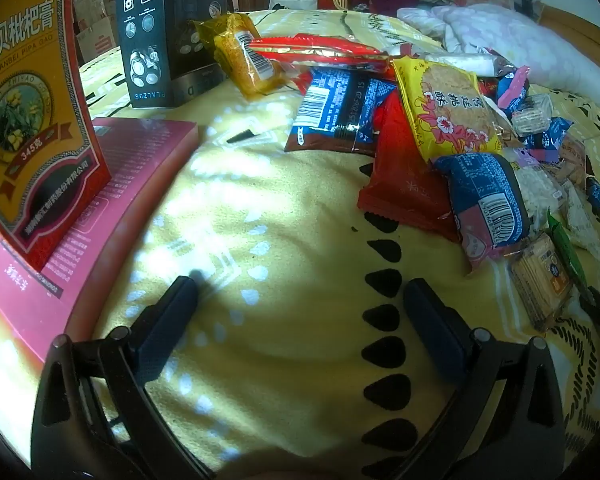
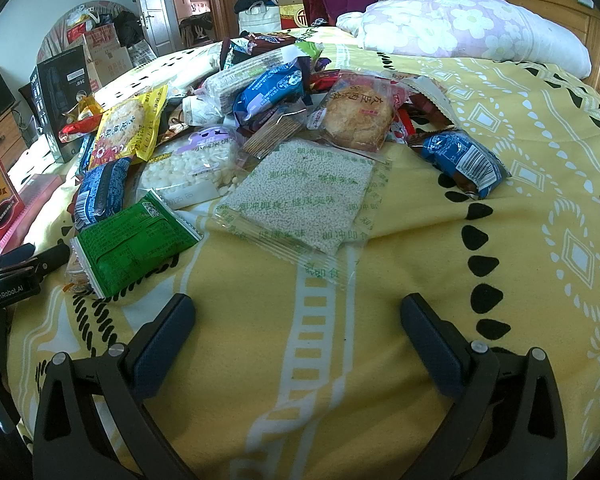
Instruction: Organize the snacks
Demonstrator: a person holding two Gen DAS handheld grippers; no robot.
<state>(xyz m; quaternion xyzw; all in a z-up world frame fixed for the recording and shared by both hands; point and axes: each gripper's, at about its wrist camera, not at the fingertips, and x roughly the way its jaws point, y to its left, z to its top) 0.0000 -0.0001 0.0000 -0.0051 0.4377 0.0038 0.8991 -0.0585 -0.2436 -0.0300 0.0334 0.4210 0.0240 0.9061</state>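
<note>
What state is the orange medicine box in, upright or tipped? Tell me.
Upright. The orange medicine box stands on end on the flat pink box, its label reading the right way up.

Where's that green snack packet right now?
In the right wrist view, the green packet lies left of centre on the yellow bedspread, beside the clear grain packet.

A bed under a yellow patterned blanket (image 2: 520,128) fills the room; a floral pillow (image 2: 460,28) lies against the wooden headboard (image 2: 560,4), a white door (image 2: 152,4) beyond.

yellow blanket (image 2: 500,128), floral pillow (image 2: 460,24), pink box (image 1: 100,208)
</note>
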